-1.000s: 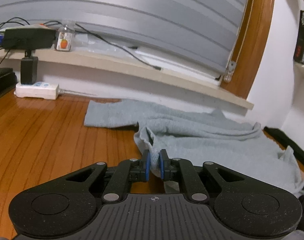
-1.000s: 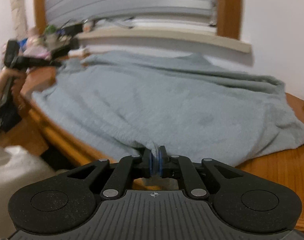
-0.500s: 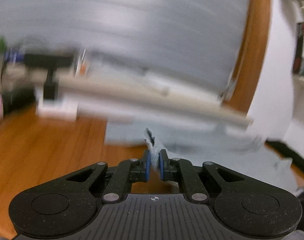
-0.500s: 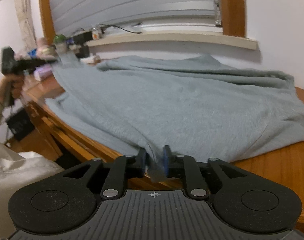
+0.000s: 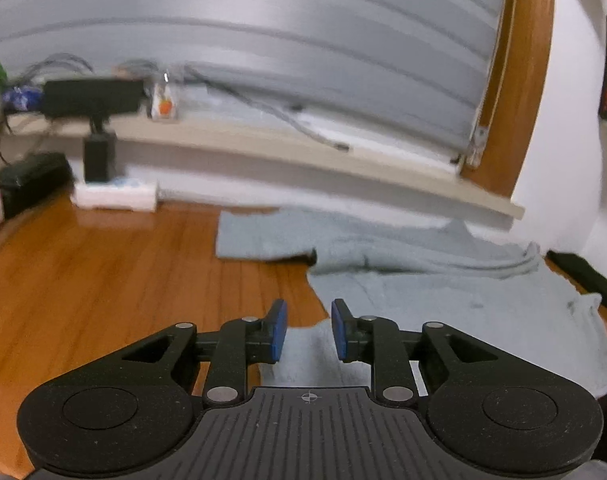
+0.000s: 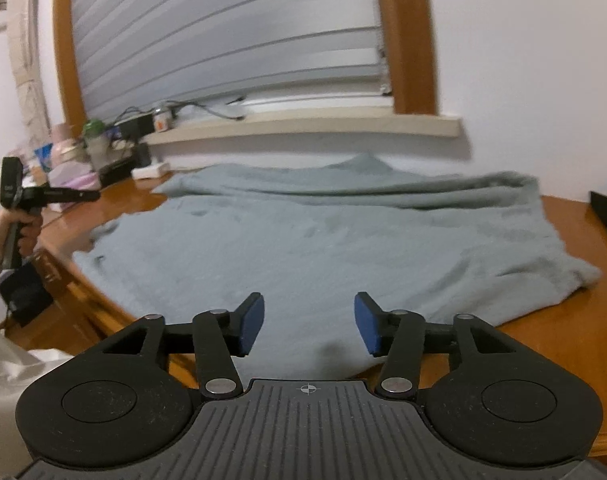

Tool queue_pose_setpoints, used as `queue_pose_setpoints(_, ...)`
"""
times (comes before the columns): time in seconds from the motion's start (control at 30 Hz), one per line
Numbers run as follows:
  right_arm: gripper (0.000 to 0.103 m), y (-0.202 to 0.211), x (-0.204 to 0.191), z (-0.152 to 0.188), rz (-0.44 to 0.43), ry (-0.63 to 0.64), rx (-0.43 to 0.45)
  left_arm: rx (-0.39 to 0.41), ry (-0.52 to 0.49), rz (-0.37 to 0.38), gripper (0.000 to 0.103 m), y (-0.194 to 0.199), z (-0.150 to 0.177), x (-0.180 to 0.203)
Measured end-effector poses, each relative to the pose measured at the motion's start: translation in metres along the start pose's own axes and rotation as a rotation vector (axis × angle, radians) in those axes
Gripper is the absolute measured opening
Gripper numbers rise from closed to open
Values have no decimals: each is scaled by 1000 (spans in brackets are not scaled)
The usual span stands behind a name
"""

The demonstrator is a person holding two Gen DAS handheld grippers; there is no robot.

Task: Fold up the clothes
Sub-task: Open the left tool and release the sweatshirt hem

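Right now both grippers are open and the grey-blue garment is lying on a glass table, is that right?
Not quite: the table is polished orange-brown wood, as the right wrist view shows. The rest holds: the left gripper and right gripper are open, their jaws having just been opening, and the grey-blue garment lies spread on it.

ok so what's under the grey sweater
The grey sweater lies spread on a wooden table, whose bare top shows to its left and right. Its near hem hangs over the table edge. Whatever else might sit beneath the fabric is covered.
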State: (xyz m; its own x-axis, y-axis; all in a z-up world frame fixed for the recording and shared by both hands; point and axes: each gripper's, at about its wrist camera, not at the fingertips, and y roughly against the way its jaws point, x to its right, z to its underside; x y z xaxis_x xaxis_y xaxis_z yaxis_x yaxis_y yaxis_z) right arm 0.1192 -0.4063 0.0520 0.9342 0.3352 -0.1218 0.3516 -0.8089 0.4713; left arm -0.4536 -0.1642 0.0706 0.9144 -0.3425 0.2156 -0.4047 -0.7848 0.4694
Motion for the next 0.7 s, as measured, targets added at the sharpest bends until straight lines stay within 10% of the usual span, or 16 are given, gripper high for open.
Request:
queue_pose_setpoints(0.3, 57, -24, 47, 3, 198, -42, -36, -108, 5, -10, 42, -37, 11, -13)
queue_pose_setpoints(0.43, 57, -44, 75, 3, 263, -105, -53, -108, -47, -28, 33, -40, 16, -9)
queue_pose_setpoints(0.57, 57, -60, 95, 3, 269, -176, -44, -94, -81, -42, 0, -41, 17, -4)
queue_pose_setpoints(0.7, 57, -71, 102, 7, 292, -187, -48, -2, -83, -104, 0, -24, 12, -5)
